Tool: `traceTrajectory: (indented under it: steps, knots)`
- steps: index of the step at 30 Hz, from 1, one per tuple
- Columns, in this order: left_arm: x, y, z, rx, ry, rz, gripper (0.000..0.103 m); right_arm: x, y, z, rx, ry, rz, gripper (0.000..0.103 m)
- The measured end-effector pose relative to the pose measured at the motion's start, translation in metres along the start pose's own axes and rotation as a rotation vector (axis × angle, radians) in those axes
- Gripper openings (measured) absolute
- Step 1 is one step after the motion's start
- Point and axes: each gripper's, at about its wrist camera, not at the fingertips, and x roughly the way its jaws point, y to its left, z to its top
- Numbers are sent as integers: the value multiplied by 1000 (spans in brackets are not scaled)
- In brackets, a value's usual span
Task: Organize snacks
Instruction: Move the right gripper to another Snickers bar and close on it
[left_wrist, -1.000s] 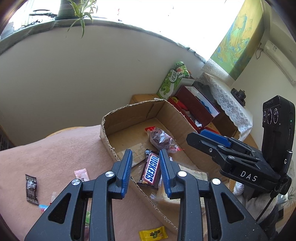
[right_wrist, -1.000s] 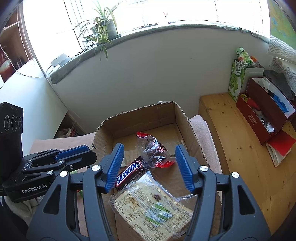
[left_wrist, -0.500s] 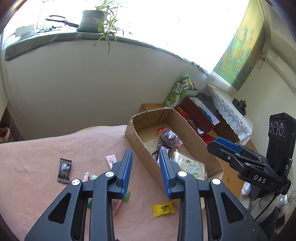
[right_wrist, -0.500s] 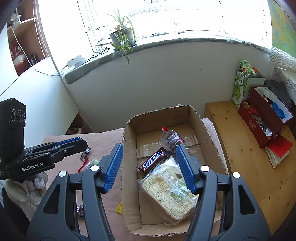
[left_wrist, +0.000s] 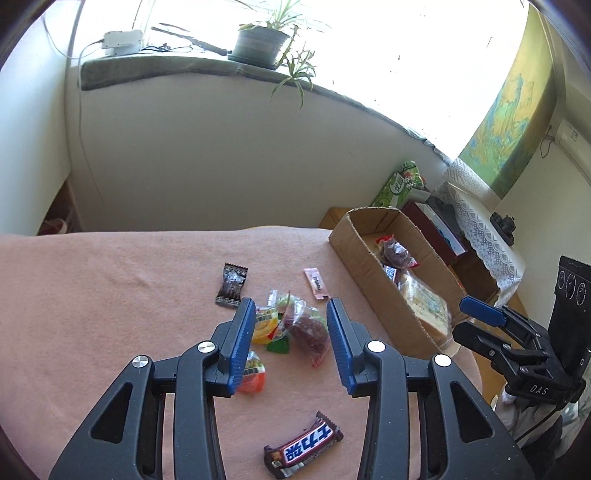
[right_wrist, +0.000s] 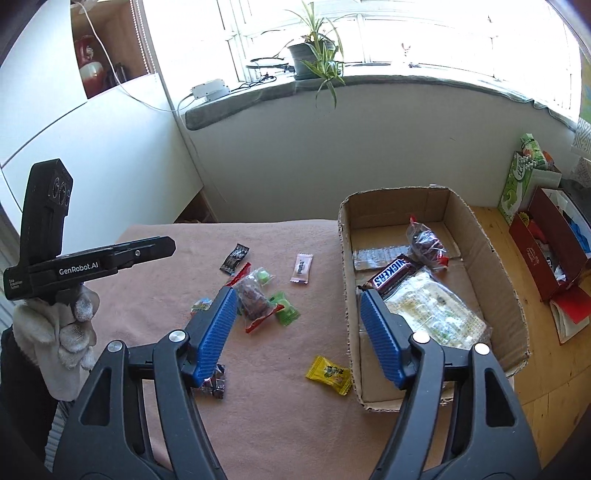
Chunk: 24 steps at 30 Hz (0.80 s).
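A cardboard box (right_wrist: 491, 254) stands at the right of the pink-covered table and holds a Snickers bar (right_wrist: 392, 273), a dark clear bag (right_wrist: 424, 243) and a large clear packet (right_wrist: 432, 314). Loose snacks lie on the cloth: a red-brown clear bag (left_wrist: 310, 332), a second Snickers bar (left_wrist: 303, 446), a pink sachet (left_wrist: 316, 283), a dark wrapper (left_wrist: 231, 285) and a yellow candy (right_wrist: 328, 373). My left gripper (left_wrist: 291, 347) is open and empty above the red-brown bag. My right gripper (right_wrist: 299, 332) is open and empty over the cloth by the box's left wall.
The pink cloth (left_wrist: 110, 295) covers the table. A wooden bench (right_wrist: 554, 369) to the right holds a red box (right_wrist: 546, 251) and a green carton (right_wrist: 517, 181). A white wall and a windowsill with a potted plant (right_wrist: 314, 55) lie behind.
Both grippers have pulled back from the box and up. My left gripper has swung left over the loose snacks and opened wider. The right stays open.
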Motion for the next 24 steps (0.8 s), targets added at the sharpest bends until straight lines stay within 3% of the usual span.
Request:
traceTrajectory:
  steps: [10, 17, 24]
  knots:
    - [18, 29, -43, -22, 83, 49, 43, 39, 58, -50, -157, 118, 72, 83]
    - [28, 34, -60, -15, 119, 52, 48, 62, 91, -84, -236, 174, 98, 84]
    - [42, 33, -65, 0, 141, 61, 50, 74, 106, -99, -188, 191, 111, 91]
